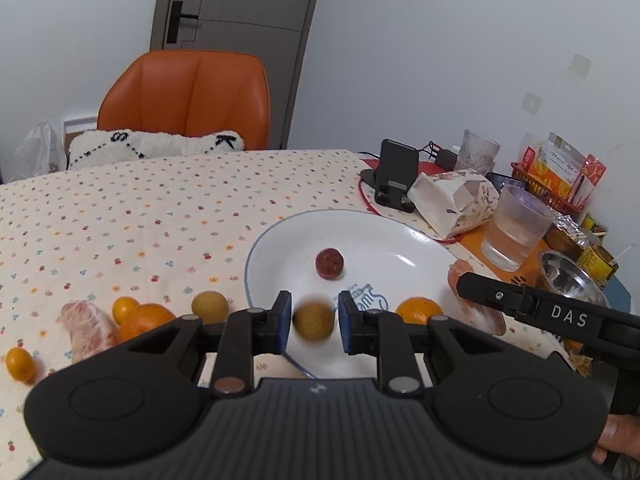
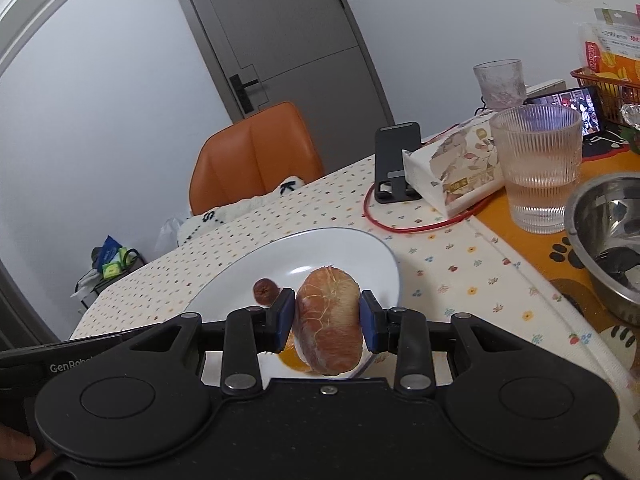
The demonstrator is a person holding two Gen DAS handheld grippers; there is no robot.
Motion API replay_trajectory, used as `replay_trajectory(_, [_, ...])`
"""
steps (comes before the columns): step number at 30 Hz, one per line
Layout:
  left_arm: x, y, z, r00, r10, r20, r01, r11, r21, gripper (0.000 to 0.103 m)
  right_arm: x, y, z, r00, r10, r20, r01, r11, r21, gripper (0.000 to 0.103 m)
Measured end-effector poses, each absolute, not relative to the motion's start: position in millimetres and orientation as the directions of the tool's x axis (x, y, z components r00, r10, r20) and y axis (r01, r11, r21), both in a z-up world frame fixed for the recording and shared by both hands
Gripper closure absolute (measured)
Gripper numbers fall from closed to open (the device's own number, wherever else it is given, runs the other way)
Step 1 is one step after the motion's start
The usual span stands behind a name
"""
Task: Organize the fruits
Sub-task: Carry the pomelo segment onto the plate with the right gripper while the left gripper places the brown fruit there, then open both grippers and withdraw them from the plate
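Two grippers in play. My right gripper (image 2: 327,322) has its fingers clamped on a peeled pomelo segment (image 2: 330,320), held over the near side of the white plate (image 2: 352,248); the blue pads (image 2: 285,314) press on its two long flanks. I judge this piece light, soft and moist, with membrane that tears and flesh that bruises, so a broad grip across the middle with light pressure suits it; the ends would crush or split. My left gripper (image 1: 313,322) has its fingers apart, with a small tan-brown round fruit (image 1: 313,320) between the pads but touching neither as far as I can tell; the fruit is blurred, so I cannot say whether it rests on the plate (image 1: 420,248) or is in the air. It looks firm, smooth and prone to roll, best taken across its widest part. One dark red round fruit (image 1: 329,263) sits near the plate's centre. Left on the worktop (image 1: 160,208): a second pomelo segment (image 1: 90,330), an orange (image 1: 146,322), two small kumquats (image 1: 125,308) (image 1: 19,364) and another tan fruit (image 1: 209,306) to the left of the plate; a mandarin (image 1: 419,310) lies at the plate's right rim. Hidden: both gripper bodies cover the plate's near rim, and in the right wrist view an orange shape under the held segment is too covered to identify. Printed lettering on the plate is partly blocked.
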State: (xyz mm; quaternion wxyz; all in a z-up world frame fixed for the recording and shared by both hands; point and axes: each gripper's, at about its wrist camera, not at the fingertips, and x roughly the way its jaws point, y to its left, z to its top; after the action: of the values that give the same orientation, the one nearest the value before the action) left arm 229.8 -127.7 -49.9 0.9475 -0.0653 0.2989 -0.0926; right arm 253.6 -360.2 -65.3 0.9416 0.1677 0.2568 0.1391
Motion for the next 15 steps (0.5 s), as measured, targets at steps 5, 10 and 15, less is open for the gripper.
replay_trajectory(5, [229.4, -127.4, -49.5, 0.807, -0.196, -0.557, 0.131, 0.979, -0.154, 0.068, 254.2, -359.6, -65.5, 0.84, 0.329, -0.431, -0.159, 0.909, 0.384, 0.063])
replay_trajectory(10, [222.9, -118.0, -47.6, 0.824, -0.171, -0.54, 0.09, 0.981, -0.172, 0.031, 249.0, -354.6, -63.1, 0.839, 0.349, -0.418, -0.179, 0.902, 0.393, 0.053])
replay_trajectory(15, [212.5, -112.0, -41.4, 0.835, -0.156, -0.528, 0.083, 0.984, -0.159, 0.022, 243.0, -348.8, -61.7, 0.83, 0.371, -0.417, -0.195, 0.892, 0.407, 0.047])
